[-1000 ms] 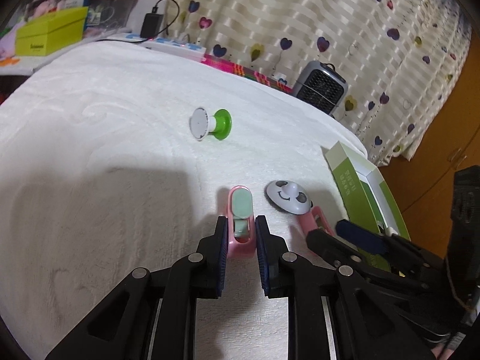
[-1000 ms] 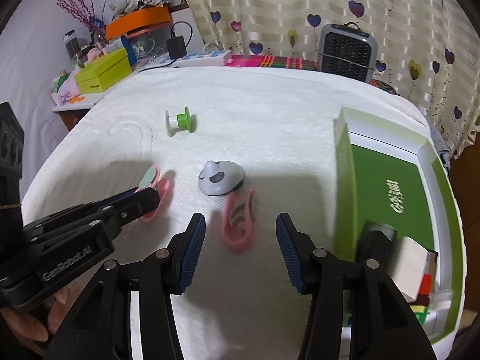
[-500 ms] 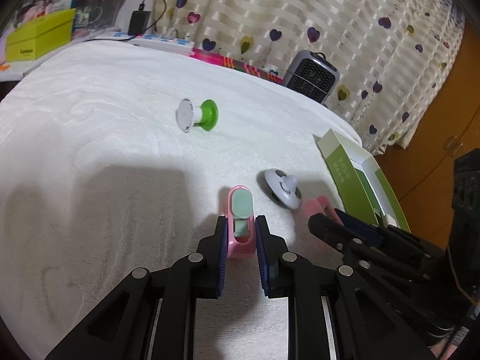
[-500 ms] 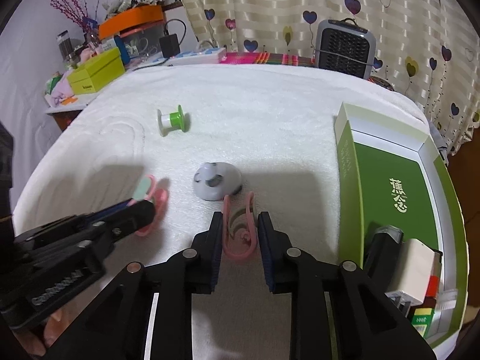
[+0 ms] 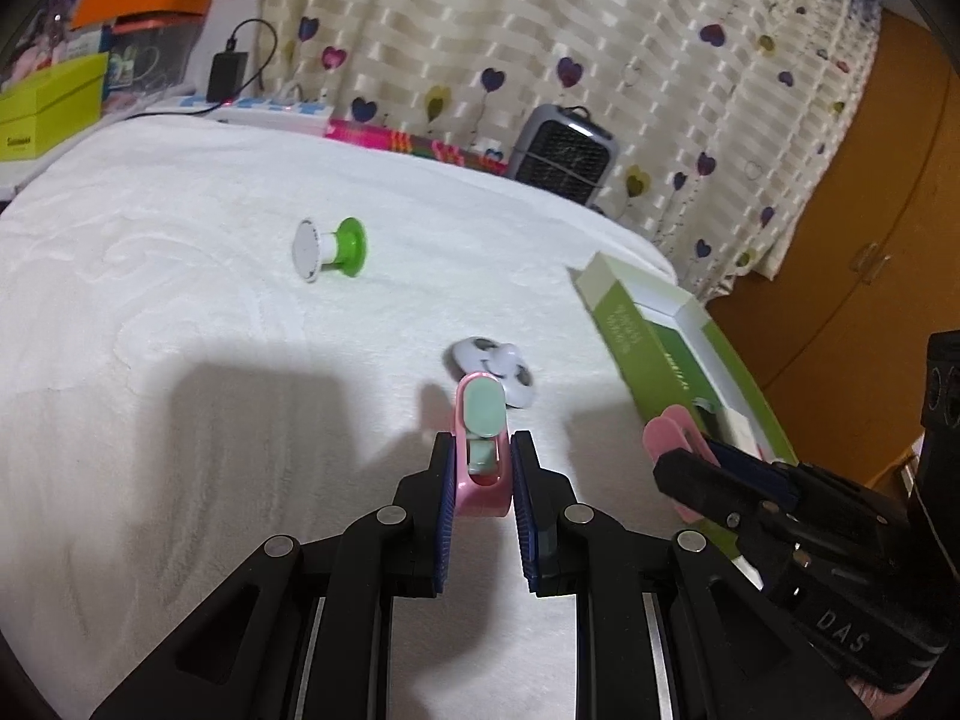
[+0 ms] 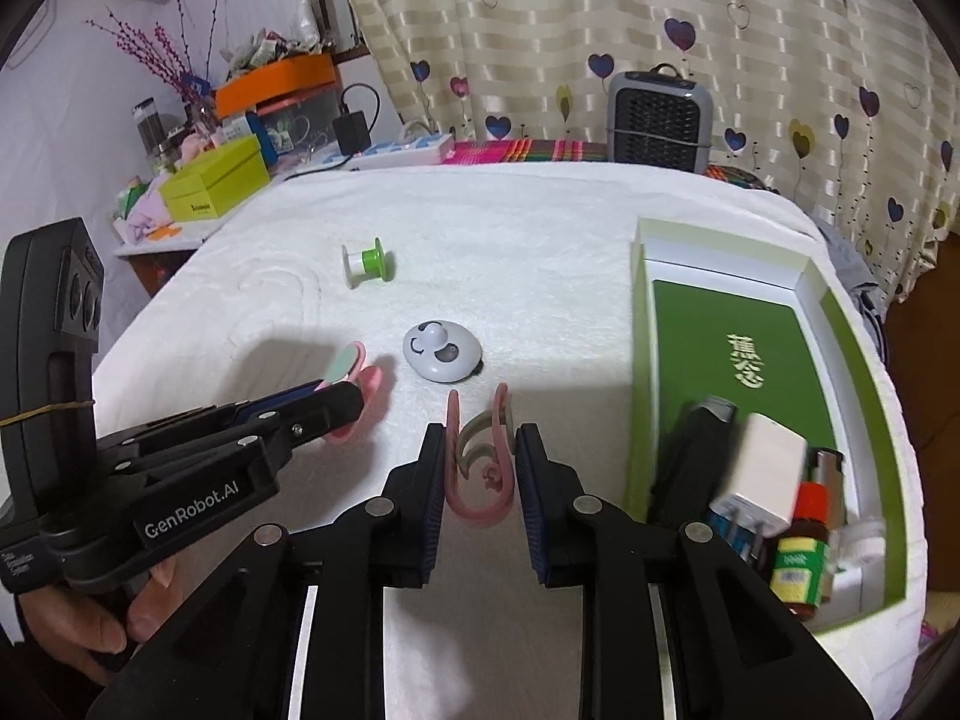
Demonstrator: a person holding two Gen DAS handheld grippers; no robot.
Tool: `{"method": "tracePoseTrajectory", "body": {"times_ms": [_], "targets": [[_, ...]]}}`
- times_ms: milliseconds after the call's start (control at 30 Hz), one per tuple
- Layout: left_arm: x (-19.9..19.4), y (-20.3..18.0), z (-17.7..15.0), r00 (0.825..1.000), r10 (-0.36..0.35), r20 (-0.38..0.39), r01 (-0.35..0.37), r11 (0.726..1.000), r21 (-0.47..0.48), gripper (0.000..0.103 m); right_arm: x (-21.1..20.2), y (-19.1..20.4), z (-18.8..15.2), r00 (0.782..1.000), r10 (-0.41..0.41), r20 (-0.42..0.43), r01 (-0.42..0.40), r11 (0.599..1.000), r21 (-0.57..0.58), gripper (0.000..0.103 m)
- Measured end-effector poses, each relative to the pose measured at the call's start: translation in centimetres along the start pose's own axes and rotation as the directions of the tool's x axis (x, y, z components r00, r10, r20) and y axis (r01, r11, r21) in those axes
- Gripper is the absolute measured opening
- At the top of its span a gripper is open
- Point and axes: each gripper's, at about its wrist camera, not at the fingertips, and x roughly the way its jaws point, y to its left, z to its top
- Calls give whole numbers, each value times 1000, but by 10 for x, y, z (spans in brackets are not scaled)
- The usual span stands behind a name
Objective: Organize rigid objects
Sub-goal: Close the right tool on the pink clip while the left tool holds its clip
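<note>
My left gripper (image 5: pixel 482 456) is shut on a pink clip with a mint pad (image 5: pixel 480 438) and holds it above the white blanket. My right gripper (image 6: pixel 480 450) is shut on a second pink clip (image 6: pixel 480 462), which also shows in the left wrist view (image 5: pixel 672 432). A white panda-faced disc (image 6: pixel 441 351) lies on the blanket just beyond both clips. A green and white spool (image 6: pixel 366 261) lies farther back. A green and white box (image 6: pixel 750 348) stands open at the right, with several small items in its near end.
The white blanket (image 6: pixel 540 252) covers the whole surface. A grey fan heater (image 6: pixel 657 114) stands at the back edge. A power strip (image 6: pixel 402 150), a lime box (image 6: pixel 213 186) and orange-lidded clutter sit at the back left. A wooden cabinet (image 5: pixel 870 228) stands beyond the right edge.
My right gripper closed on the pink clip and lifted it. My left gripper, shut on its clip throughout, lifted it and moved right toward the panda disc and the box.
</note>
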Motion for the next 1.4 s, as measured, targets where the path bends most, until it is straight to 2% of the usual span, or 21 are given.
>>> {"method": "tracePoseTrajectory", "body": {"times_ms": [700,1400], "targets": [[-29,-32,-11,998,-48,40,45,996,73,17,-36,-7,-8,996,26,90,-27,1000,10,24],[-26,-77,-10,999,-37,35,31,988,150,17,-56,-38,-14,989,45,138,-53,997,57,24]]}}
